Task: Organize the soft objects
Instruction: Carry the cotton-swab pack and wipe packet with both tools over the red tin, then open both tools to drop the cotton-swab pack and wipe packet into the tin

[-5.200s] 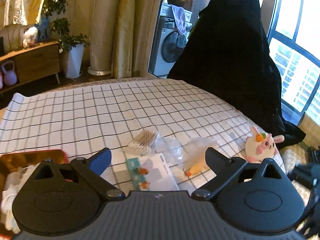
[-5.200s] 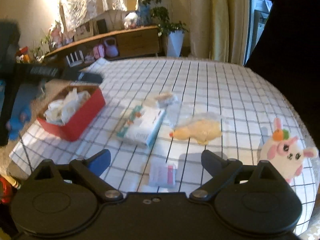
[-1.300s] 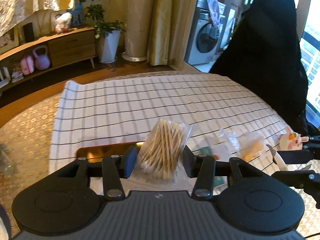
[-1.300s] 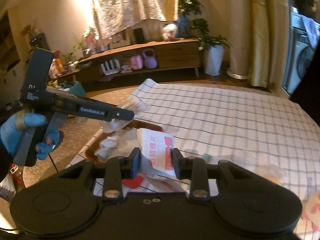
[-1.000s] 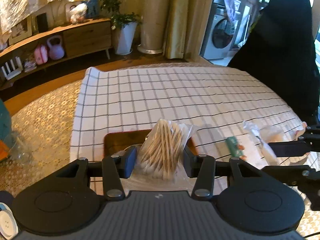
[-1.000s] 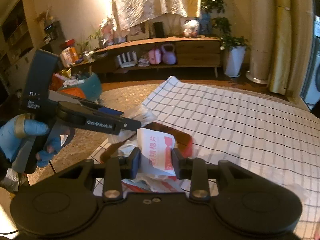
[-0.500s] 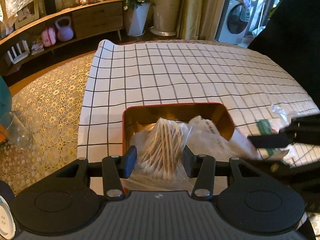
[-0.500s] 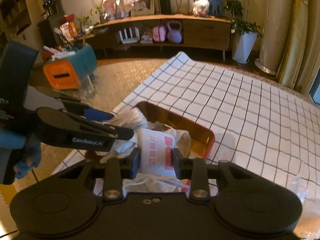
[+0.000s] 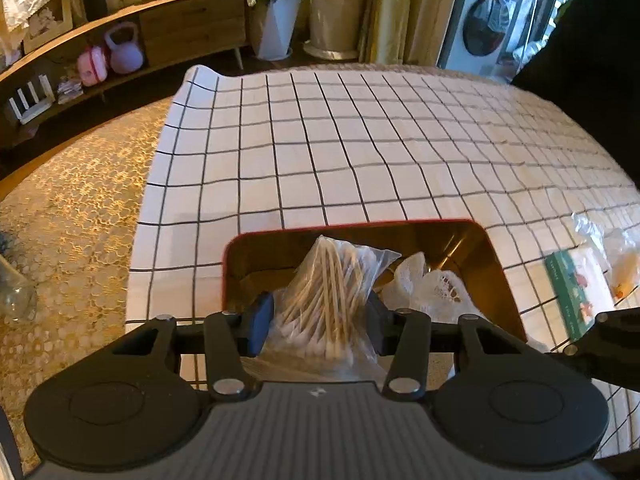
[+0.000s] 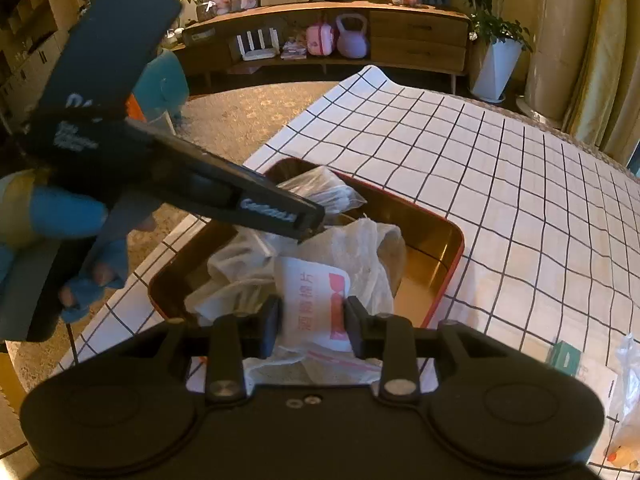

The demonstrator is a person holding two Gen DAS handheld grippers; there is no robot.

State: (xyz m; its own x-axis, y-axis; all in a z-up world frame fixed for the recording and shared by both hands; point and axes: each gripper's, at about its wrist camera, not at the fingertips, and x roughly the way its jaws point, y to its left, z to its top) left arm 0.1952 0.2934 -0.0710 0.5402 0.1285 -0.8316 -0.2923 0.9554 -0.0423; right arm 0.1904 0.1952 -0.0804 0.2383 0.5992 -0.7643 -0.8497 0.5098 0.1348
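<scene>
My left gripper [image 9: 318, 326] is shut on a clear bag of cotton swabs [image 9: 328, 300], held just over the near end of the red tin box [image 9: 352, 227]. From the right wrist view the same left gripper [image 10: 308, 216] reaches in from the left with the swab bag [image 10: 324, 192] at its tip, a hand in a blue glove [image 10: 68, 216] behind it. My right gripper [image 10: 310, 326] is shut on a white pouch with red print [image 10: 316, 304], above the red tin box [image 10: 452, 248]. White cloth [image 10: 360, 248] lies inside the box.
The box stands near the left corner of a white checked tablecloth [image 9: 360, 152]. A green and white packet [image 9: 580, 292] and a clear bag with a yellow toy [image 9: 616, 260] lie to the right. Patterned carpet [image 9: 68, 216] borders the table's left edge.
Both grippers have come down and forward over the red box, which now fills more of each view. Each keeps its bag; the left gripper's tip now reaches over the box's far end.
</scene>
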